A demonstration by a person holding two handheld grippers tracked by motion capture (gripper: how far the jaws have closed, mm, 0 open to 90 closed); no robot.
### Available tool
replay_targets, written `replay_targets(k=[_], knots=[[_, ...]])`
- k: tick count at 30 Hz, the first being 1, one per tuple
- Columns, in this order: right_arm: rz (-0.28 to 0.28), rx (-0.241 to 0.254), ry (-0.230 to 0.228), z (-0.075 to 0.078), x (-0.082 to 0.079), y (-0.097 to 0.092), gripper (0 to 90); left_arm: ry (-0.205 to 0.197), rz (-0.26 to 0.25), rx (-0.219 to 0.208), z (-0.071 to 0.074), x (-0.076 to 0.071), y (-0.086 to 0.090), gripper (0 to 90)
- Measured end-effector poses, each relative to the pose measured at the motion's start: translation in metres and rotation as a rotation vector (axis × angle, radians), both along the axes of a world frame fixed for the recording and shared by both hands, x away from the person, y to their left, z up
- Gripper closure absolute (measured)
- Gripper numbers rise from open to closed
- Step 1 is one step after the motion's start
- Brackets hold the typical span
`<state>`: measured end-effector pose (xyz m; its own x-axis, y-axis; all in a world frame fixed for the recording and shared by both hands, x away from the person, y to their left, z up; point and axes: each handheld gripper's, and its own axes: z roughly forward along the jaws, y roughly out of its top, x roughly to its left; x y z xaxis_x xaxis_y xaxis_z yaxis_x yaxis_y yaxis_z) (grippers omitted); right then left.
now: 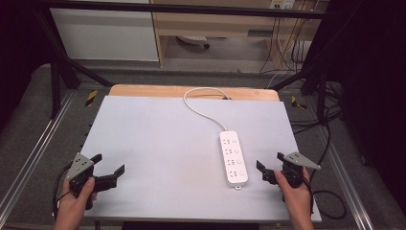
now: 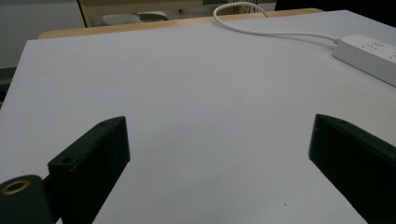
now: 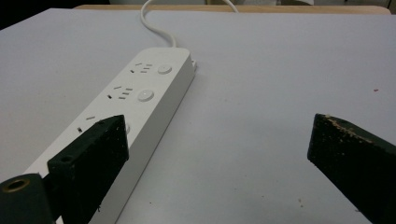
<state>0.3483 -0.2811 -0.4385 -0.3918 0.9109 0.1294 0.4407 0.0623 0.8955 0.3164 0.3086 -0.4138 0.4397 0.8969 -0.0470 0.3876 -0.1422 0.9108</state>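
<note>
Start posture, nothing grasped: left gripper (image 1: 109,169) at table 8 o'clock and right gripper (image 1: 269,164) at 4 o'clock both spread wide, white plastic four-socket power strip (image 1: 233,158) lying just beside the right; next likely a reach toward it.

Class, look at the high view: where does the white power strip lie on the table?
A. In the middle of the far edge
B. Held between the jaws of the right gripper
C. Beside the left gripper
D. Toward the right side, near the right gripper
D: the power strip lies flat on the table just left of the open right gripper, untouched, with its cord running to the far edge.
</note>
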Motion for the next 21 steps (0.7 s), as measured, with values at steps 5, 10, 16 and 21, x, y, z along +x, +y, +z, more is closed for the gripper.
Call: replay_targets(k=[5, 10, 16, 21], knots=[[-0.033, -0.018, 0.016, 0.0019, 0.0008, 0.0028, 6.4, 0.002, -0.006, 0.009, -0.0003, -0.0001, -0.0005, 5.1], [-0.041, -0.03, 0.013, 0.0066, -0.0006, 0.0043, 7.2, 0.004, -0.004, 0.009, -0.0006, 0.0002, -0.0003, 5.1], [-0.041, -0.029, 0.027, 0.0082, -0.0026, 0.0032, 7.0, 0.002, -0.003, 0.007, -0.0004, 0.0004, 0.0005, 5.1], [-0.04, -0.025, 0.031, 0.0084, -0.0027, 0.0033, 7.0, 0.004, -0.005, 0.005, -0.0005, 0.0005, 0.0008, 5.1]])
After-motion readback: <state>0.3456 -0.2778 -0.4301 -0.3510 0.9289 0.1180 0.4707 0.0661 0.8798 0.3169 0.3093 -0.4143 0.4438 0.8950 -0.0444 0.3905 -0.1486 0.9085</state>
